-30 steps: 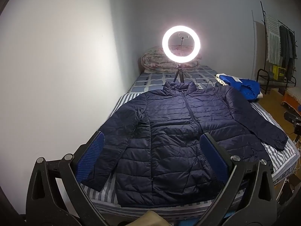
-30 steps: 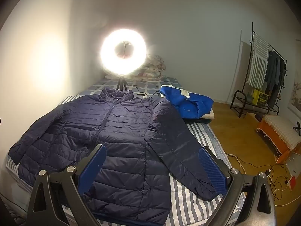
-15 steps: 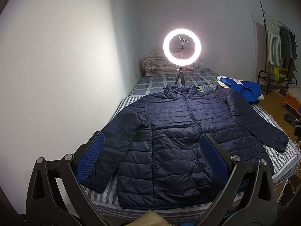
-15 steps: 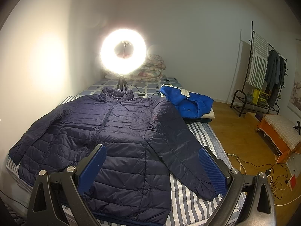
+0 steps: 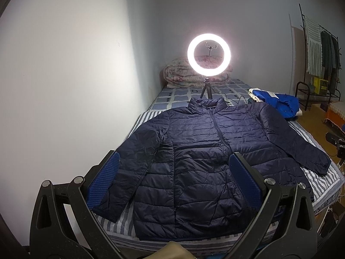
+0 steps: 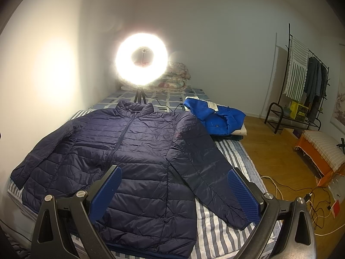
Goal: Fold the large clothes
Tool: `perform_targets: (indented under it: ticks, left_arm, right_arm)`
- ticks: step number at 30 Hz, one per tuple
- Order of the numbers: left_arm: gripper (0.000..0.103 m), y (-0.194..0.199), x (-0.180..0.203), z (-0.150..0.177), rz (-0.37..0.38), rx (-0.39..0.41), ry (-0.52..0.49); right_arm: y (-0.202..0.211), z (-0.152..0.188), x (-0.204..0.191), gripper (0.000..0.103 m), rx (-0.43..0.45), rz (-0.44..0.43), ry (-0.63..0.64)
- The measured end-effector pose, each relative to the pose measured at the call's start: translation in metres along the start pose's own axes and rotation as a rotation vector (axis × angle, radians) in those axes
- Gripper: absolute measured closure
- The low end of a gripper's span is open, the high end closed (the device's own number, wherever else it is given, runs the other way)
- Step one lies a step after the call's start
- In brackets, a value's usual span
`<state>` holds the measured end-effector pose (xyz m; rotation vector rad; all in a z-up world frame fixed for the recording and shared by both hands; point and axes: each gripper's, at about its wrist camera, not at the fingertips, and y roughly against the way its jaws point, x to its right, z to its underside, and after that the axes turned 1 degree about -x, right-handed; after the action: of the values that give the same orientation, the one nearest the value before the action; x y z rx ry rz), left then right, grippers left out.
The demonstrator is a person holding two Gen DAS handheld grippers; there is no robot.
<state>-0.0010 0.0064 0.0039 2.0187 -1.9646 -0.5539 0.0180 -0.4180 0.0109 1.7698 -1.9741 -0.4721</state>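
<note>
A dark navy quilted puffer jacket [image 5: 202, 151] [image 6: 133, 155] lies flat and zipped on the striped bed [image 5: 319, 179] [image 6: 228, 151], collar toward the far end and both sleeves spread outward. My left gripper [image 5: 172, 181] hovers above the jacket's hem on the left side, its blue-padded fingers [image 5: 105, 181] wide apart and holding nothing. My right gripper [image 6: 172, 192] is open too, above the jacket's lower right part near the right sleeve [image 6: 207, 168], with nothing between its fingers [image 6: 243, 196].
A lit ring light on a tripod [image 5: 208, 54] [image 6: 141, 59] stands on the bed behind the collar, with folded quilts behind it. A blue garment [image 6: 217, 116] lies at the bed's far right. A clothes rack [image 6: 306, 86], an orange bench [image 6: 321, 151] and floor cables [image 6: 301, 200] are to the right.
The left wrist view has shifted: jacket and ring light sit lower in frame, so the left gripper has tilted or risen slightly. The right view is nearly unchanged. Both grippers stay open.
</note>
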Motion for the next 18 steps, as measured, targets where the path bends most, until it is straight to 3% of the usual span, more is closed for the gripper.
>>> perform_targets:
  ticks: [18]
  left_arm:
    - [0.000, -0.0020, -0.0014, 0.0005, -0.002, 0.001, 0.004]
  right_arm:
    - [-0.0006, 0.0018, -0.0010, 0.003, 0.000, -0.003, 0.000]
